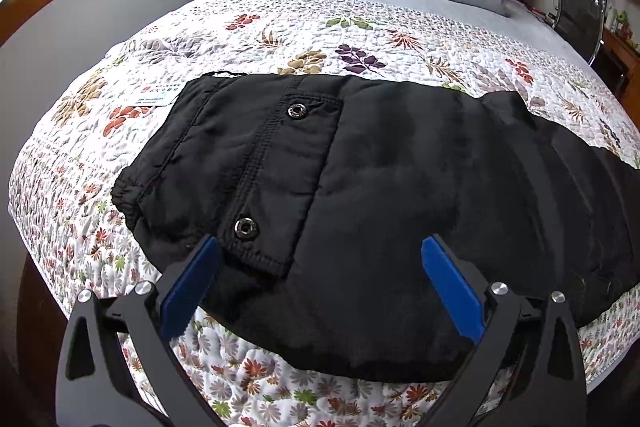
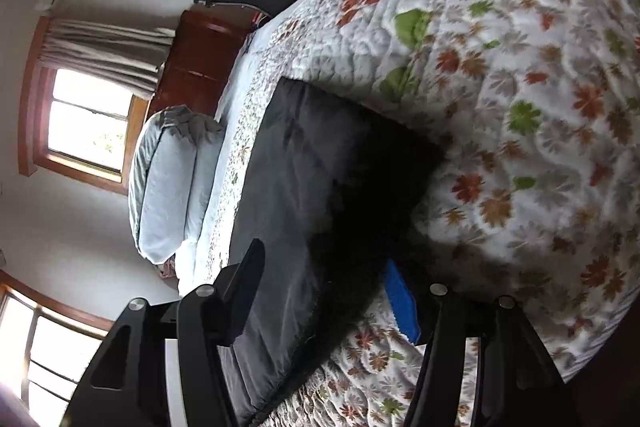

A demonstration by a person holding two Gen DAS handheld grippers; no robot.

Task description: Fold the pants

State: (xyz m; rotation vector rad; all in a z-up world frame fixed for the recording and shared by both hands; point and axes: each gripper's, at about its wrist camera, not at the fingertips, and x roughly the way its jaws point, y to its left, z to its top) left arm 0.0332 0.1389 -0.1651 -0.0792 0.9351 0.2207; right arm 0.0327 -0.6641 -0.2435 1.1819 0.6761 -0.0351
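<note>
Pants (image 1: 380, 187), black, padded and limp, lie flat across the floral quilt (image 1: 280, 27), best pinched at the near hem edge; the left gripper (image 1: 318, 267) hovers wide open, while the right gripper (image 2: 324, 275) straddles the cloth edge, unclamped.

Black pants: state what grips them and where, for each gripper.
The left gripper is open, holding nothing. The right gripper straddles a pants leg edge; whether it pinches cannot be told.
</note>
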